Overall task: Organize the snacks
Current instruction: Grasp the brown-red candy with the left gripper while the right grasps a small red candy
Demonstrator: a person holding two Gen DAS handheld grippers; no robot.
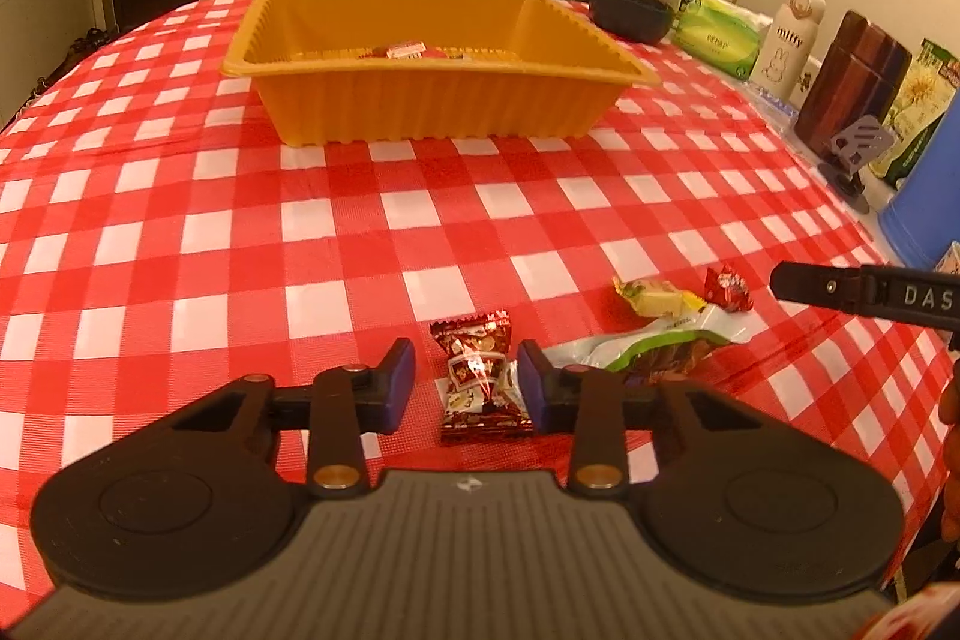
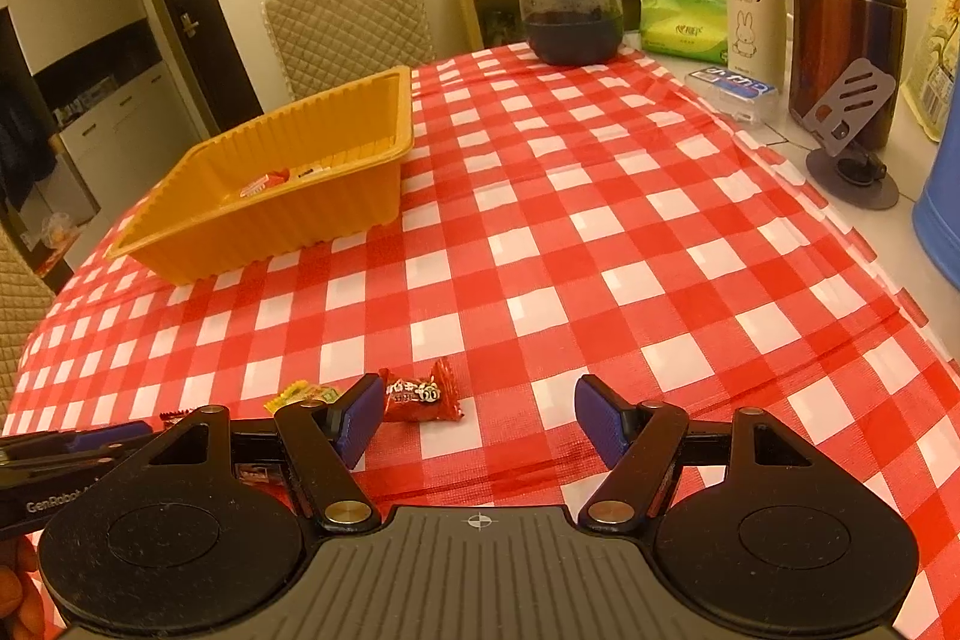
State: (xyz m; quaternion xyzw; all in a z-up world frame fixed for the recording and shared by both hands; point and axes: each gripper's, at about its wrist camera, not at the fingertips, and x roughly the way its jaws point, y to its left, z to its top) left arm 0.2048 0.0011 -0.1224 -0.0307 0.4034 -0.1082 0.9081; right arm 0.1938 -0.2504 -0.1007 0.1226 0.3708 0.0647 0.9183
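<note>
We see the orange tray (image 1: 420, 112) on the checkered tablecloth (image 1: 180, 232), holding a few small wrapped snacks (image 1: 408, 51) on its floor. Our left gripper (image 1: 467, 379) is partly open, its blue pads flanking a brown wrapped candy (image 1: 480, 382) lying on the cloth; we cannot tell whether they touch it. Our right gripper (image 2: 479, 418) is spread wide and holds nothing, with a red wrapped candy (image 2: 420, 394) lying just beside its left pad.
</note>
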